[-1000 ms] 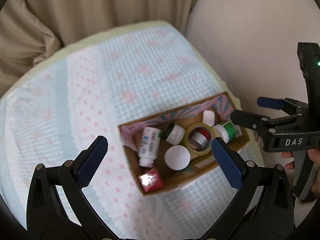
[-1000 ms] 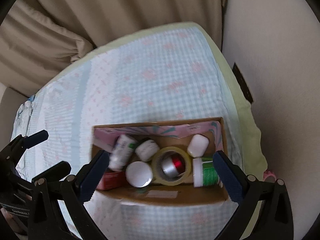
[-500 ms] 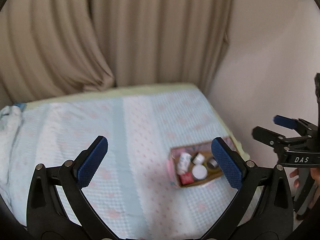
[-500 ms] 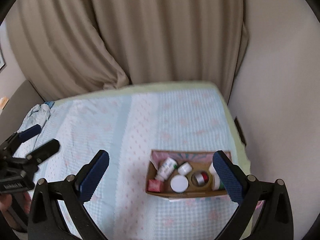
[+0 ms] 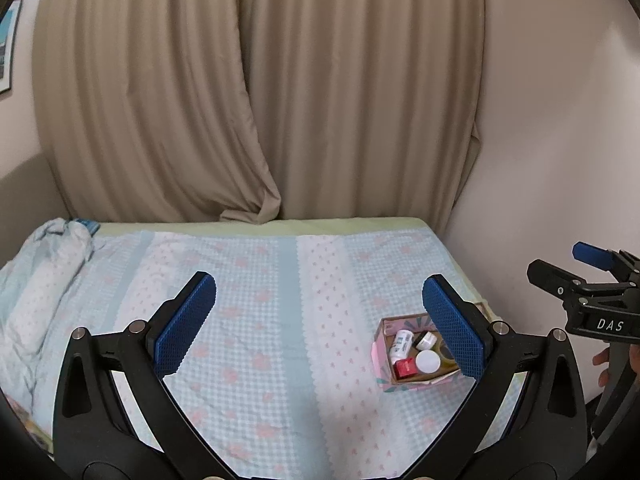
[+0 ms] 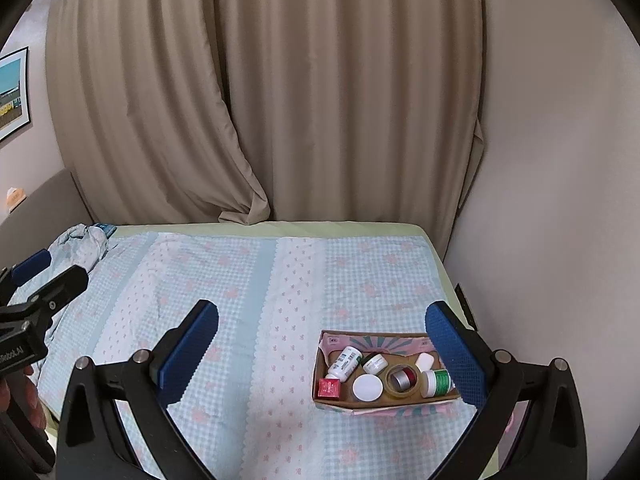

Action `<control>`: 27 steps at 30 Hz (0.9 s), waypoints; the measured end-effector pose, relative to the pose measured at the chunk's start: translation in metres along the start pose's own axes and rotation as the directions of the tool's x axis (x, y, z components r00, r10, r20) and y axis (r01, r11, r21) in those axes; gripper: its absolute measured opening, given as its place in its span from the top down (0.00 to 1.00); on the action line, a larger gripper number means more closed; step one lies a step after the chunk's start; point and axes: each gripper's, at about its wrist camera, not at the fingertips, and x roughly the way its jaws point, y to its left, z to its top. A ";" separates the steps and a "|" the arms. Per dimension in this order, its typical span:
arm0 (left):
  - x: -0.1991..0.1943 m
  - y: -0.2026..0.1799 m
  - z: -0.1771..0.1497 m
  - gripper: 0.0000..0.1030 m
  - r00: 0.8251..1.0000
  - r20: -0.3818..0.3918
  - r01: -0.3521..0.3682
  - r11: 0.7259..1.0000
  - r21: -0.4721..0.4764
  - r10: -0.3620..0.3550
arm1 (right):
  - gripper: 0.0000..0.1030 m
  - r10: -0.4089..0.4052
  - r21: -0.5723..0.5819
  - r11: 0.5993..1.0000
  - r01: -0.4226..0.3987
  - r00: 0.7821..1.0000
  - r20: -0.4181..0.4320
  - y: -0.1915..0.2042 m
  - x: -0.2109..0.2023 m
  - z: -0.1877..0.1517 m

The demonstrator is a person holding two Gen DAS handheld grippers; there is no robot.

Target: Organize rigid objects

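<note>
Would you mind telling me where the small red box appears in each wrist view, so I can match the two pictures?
Left wrist: the red box sits lower right, in the tray's near-left corner.
Right wrist: the red box sits lower centre-right, in the tray's near-left corner.
Shared landmark: the round white lid just right of it.

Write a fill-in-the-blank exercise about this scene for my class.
1. The bottles and jars lie in a cardboard ____ on the bed.
2. The tape roll sits beside a jar with a ____ label.
3. Both hand-held grippers, left and right, are ____.

Missing words: box; green; open
</note>
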 end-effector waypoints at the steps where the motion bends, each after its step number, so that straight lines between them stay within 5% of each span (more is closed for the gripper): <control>1: -0.001 0.001 -0.002 0.00 1.000 0.000 0.003 1.000 -0.003 -0.003 | 0.00 -0.001 0.006 1.000 0.001 1.000 -0.001 -0.001 -0.001 -0.001; 27: 0.006 -0.003 -0.006 0.00 1.000 -0.025 -0.008 1.000 0.020 0.008 | 0.00 -0.016 0.024 1.000 0.016 1.000 0.015 -0.006 0.006 -0.002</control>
